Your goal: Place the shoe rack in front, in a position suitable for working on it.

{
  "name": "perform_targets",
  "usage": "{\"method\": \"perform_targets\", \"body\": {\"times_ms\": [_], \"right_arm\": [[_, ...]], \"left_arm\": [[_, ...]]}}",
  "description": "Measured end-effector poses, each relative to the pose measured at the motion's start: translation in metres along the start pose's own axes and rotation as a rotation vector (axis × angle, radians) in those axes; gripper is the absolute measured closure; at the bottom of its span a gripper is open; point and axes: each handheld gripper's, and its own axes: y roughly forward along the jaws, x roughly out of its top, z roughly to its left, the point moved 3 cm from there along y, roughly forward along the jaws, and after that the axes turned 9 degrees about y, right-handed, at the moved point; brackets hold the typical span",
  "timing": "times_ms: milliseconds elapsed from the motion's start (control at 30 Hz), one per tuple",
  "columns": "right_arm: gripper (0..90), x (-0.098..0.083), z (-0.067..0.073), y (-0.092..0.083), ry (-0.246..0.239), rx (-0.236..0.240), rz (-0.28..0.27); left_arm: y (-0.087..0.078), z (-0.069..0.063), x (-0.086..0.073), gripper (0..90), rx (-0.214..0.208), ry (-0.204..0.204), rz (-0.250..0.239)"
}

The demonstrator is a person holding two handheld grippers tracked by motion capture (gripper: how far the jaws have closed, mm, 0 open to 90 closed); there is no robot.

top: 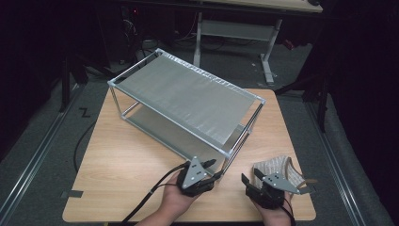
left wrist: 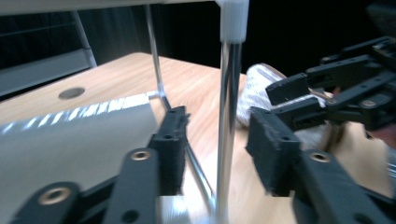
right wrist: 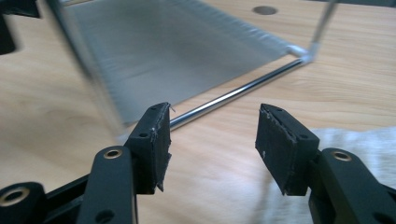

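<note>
A two-tier metal rack [top: 188,96] with grey fabric shelves stands on the wooden table [top: 122,169]. My left gripper [top: 216,169] is at the rack's near corner. In the left gripper view its jaws [left wrist: 217,135] stand open around the upright corner post [left wrist: 229,93], and the pads stay clear of the tube. My right gripper [top: 250,175] hovers to the right, over a pale woven item [top: 282,165] lying on the table. The right gripper [right wrist: 212,126] is open with nothing between its pads and faces the rack's lower shelf [right wrist: 177,51].
The woven item [right wrist: 359,140] lies just right of the right jaw and close to the table's right edge. Bare tabletop stretches left of the rack's front. A desk frame [top: 268,52] stands on the floor beyond the table.
</note>
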Motion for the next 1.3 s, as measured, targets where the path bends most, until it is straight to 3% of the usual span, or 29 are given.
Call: {"method": "perform_targets", "body": {"times_ms": [67,100,133,167,233,300,433,567,633,700,800,933,1100,1267,1300], "right_arm": [[44.3,-0.003,0.01,0.0,-0.026,0.016,0.012],[44.2,-0.007,0.023,0.0,-0.051,0.039,0.022],[44.2,-0.007,0.023,0.0,-0.051,0.039,0.022],[43.7,-0.01,0.036,0.002,-0.069,0.07,0.032],[43.6,-0.01,0.041,0.003,-0.08,0.076,0.031],[43.8,-0.007,0.056,0.008,-0.106,0.096,0.02],[50.1,0.009,0.069,0.021,-0.132,0.045,-0.048],[63.4,0.019,0.07,0.034,-0.135,0.047,-0.049],[79.6,0.018,0.069,0.036,-0.145,0.046,-0.041],[80.0,0.015,0.068,0.032,-0.169,0.049,-0.037],[80.7,0.007,0.06,0.015,-0.152,0.094,-0.026],[80.8,-0.004,0.046,-0.009,-0.141,0.118,-0.026],[80.6,-0.016,0.03,-0.031,-0.103,0.094,-0.053],[80.5,-0.016,0.03,-0.032,-0.093,0.09,-0.055],[80.5,-0.016,0.03,-0.032,-0.093,0.09,-0.054]], "left_arm": [[-0.023,0.004,-0.011,52.9,0.023,-0.003,0.007],[-0.038,0.009,-0.02,51.5,0.048,-0.012,0.023],[-0.047,0.013,-0.025,51.5,0.063,-0.018,0.032],[-0.061,0.02,-0.034,51.1,0.092,-0.034,0.039],[-0.08,0.033,-0.05,51.1,0.148,-0.067,0.043],[-0.088,0.044,-0.06,51.2,0.178,-0.1,0.053],[-0.09,0.057,-0.073,51.4,0.22,-0.109,0.093],[-0.088,0.058,-0.076,51.4,0.219,-0.097,0.108],[-0.088,0.056,-0.077,51.4,0.218,-0.089,0.114],[-0.088,0.055,-0.076,51.3,0.221,-0.083,0.117],[-0.089,0.057,-0.076,51.1,0.232,-0.087,0.113],[-0.095,0.065,-0.076,50.5,0.275,-0.082,0.112],[-0.115,0.094,-0.067,50.7,0.357,-0.06,0.112],[-0.124,0.134,-0.074,51.4,0.471,-0.03,0.161],[-0.124,0.142,-0.077,51.5,0.48,-0.039,0.161]]}}
